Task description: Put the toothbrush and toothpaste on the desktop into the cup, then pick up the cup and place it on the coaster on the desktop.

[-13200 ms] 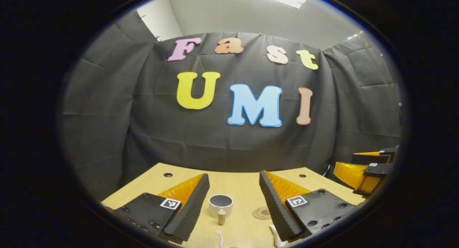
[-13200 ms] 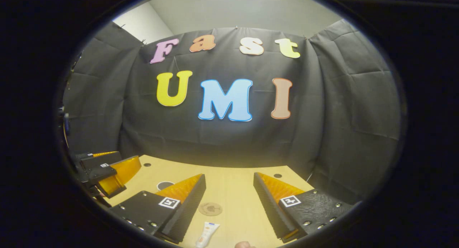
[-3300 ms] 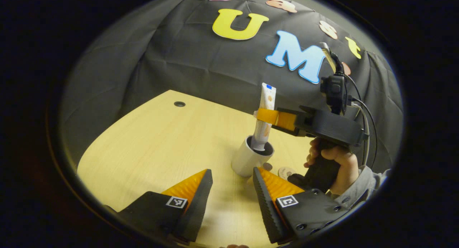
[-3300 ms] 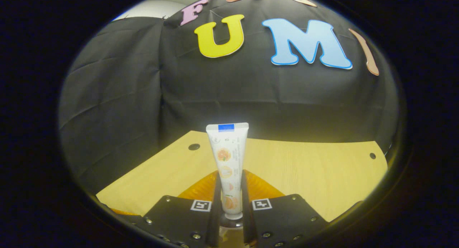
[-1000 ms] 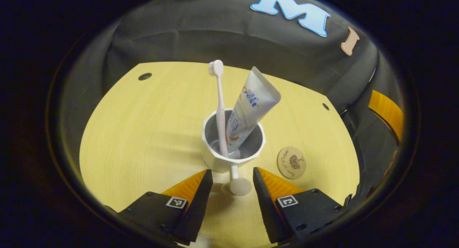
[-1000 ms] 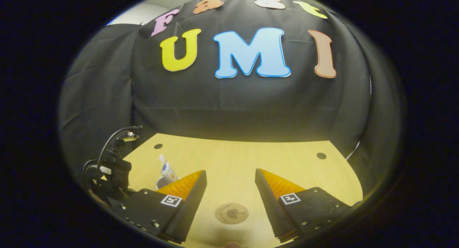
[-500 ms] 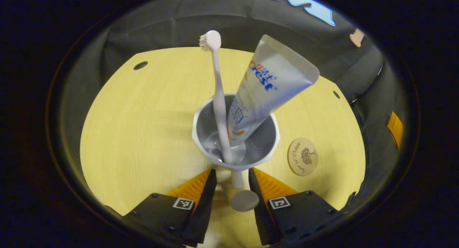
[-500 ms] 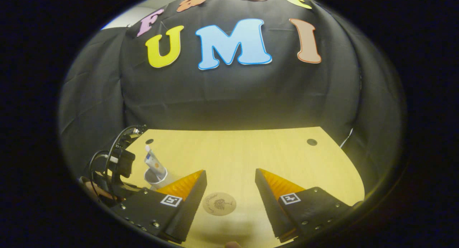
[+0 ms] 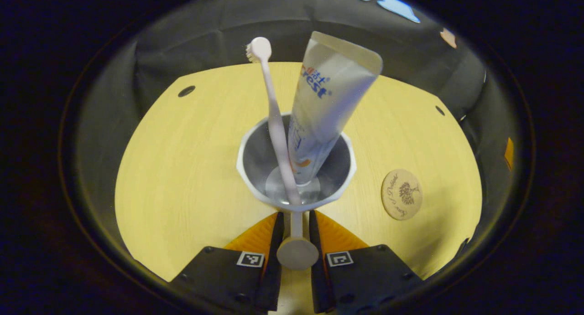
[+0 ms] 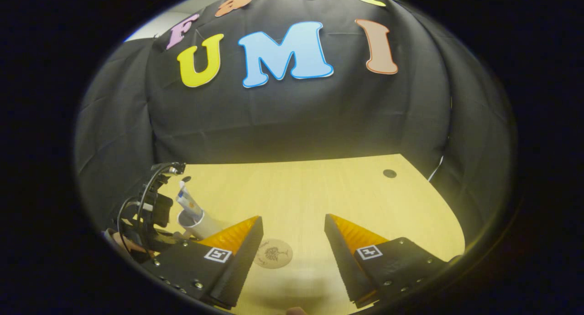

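Observation:
A white cup stands on the wooden table, seen from above in the left gripper view. A pale toothbrush and a toothpaste tube lean inside it. My left gripper is shut on the cup's handle, a short peg with a round knob. The round wooden coaster lies bare to the cup's right. In the right gripper view the cup and tube sit at the far left, the coaster between my fingers. My right gripper hangs open above the table, holding nothing.
The light wooden table has small cable holes near its far corners. Black cloth walls close in behind and at the sides. A hand with the other gripper and its cables is at the left of the right gripper view.
My left gripper has closed in from open and shut on the cup's handle. The right gripper stayed open and drifted slightly, so the coaster now sits a little farther left in its view.

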